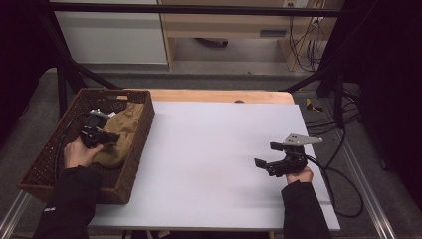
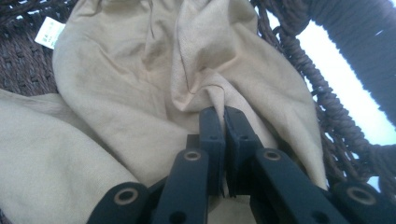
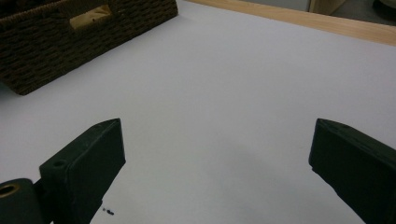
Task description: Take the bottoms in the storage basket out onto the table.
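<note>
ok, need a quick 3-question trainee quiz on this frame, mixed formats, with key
1. True or false: the left claw is shut on a fold of the tan cloth.
2. Multiple choice: where does the tan cloth lie? A) spread on the white table top B) inside the wicker basket C) draped over the right claw
3. Fill the blank: the right claw, above the white table top, has its jaws ____.

Key: 1 true; 2 B; 3 open, with nothing between them.
</note>
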Demonstrator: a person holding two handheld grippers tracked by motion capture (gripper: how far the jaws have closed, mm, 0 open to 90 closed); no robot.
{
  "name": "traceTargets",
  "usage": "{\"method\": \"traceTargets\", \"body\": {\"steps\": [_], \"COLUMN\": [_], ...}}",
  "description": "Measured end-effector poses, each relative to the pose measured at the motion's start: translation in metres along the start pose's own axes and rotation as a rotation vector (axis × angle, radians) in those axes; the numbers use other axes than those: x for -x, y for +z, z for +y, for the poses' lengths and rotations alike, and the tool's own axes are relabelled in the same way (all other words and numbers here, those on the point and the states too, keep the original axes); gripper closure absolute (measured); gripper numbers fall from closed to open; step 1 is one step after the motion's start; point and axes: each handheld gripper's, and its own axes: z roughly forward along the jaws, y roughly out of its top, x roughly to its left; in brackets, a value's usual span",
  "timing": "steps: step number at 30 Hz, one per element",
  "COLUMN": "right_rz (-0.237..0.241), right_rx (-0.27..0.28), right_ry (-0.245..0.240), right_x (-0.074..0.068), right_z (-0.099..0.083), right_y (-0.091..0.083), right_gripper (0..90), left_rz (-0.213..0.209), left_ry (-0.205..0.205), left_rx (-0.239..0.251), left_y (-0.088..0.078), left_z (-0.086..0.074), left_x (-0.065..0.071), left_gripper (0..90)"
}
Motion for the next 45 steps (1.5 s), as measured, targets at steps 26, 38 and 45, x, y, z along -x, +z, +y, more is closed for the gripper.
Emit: {"method": "traceTargets", "body": {"steps": [26,38,45], "right_rz": [0.001,-0.002,-0.001], "right_rx": [-0.004,-0.005,-0.013], "right_ry": [-0.001,-0.001,0.001], "right_x": [0.0,0.0,0.001], "right_z": [0.0,0.0,-0.001], "right_y": [0.001,0.001,0.003], "right_gripper": [4.1,4.1,4.1], "left_rz": [0.014,0.017,0.002], "left_ry": [-0.042,-0.021,-0.024], "left_rx": [0.128,0.187,0.239], "left_y": [-0.02,-0.028,-0.034], "left_z": [-0.001,-0.001,0.0], "left_x": [0.0,0.004,0.005], "left_gripper": [86.2,86.3,86.3]}}
